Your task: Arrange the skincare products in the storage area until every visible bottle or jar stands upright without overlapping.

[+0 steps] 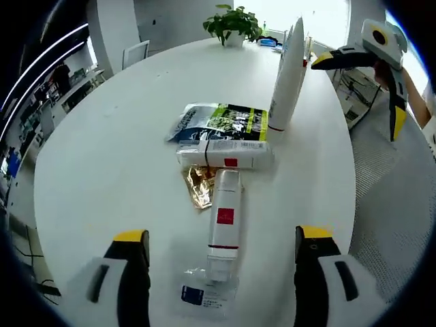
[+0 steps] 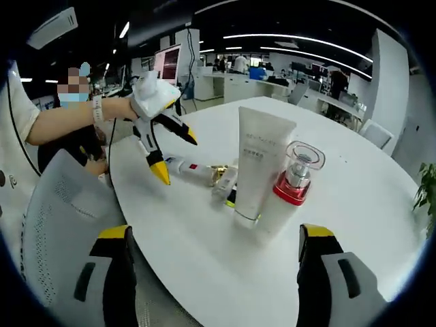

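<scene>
Your left gripper (image 1: 223,272) hangs over the white table (image 1: 102,157), jaws spread, nothing between them. Just ahead a white tube with red label (image 1: 225,221) lies flat, a white box (image 1: 225,154) lies across its far end, both touching a gold wrapper (image 1: 199,185). Right of those, the tall white tube (image 2: 259,163) stands upright beside the red-collared pump bottle (image 2: 296,177). Your right gripper (image 2: 212,272) is spread too, empty.
</scene>
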Demonstrator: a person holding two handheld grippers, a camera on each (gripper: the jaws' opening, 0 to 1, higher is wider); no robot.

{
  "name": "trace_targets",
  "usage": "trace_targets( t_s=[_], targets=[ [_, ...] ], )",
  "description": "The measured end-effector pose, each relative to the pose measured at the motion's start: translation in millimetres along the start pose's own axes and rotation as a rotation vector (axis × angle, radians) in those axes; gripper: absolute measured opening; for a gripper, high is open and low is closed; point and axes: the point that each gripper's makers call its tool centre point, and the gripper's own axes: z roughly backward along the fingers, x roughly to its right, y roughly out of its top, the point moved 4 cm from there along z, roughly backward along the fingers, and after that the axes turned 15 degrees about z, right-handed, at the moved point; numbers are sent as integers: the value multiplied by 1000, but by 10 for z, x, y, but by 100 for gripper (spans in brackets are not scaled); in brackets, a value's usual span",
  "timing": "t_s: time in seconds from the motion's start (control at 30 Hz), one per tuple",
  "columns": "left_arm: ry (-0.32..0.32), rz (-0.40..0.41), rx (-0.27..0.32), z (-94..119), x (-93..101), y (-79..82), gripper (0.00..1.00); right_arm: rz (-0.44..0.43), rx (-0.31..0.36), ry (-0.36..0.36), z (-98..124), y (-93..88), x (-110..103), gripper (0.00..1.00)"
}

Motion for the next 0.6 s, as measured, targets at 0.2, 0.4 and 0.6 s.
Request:
trace_targets(
  t_s=[0.2, 0.4, 0.6],
  targets=[
    [19, -39, -59, -64, -48, -97, 69, 1, 4, 2, 18, 5, -5, 100],
    [16, -19, -44, -64, -45, -97, 60, 5, -10, 7, 4, -5, 17, 100],
    [-7, -9, -61, -98, -35, -125, 51, 11, -16, 18, -33, 18, 17, 100]
  ],
)
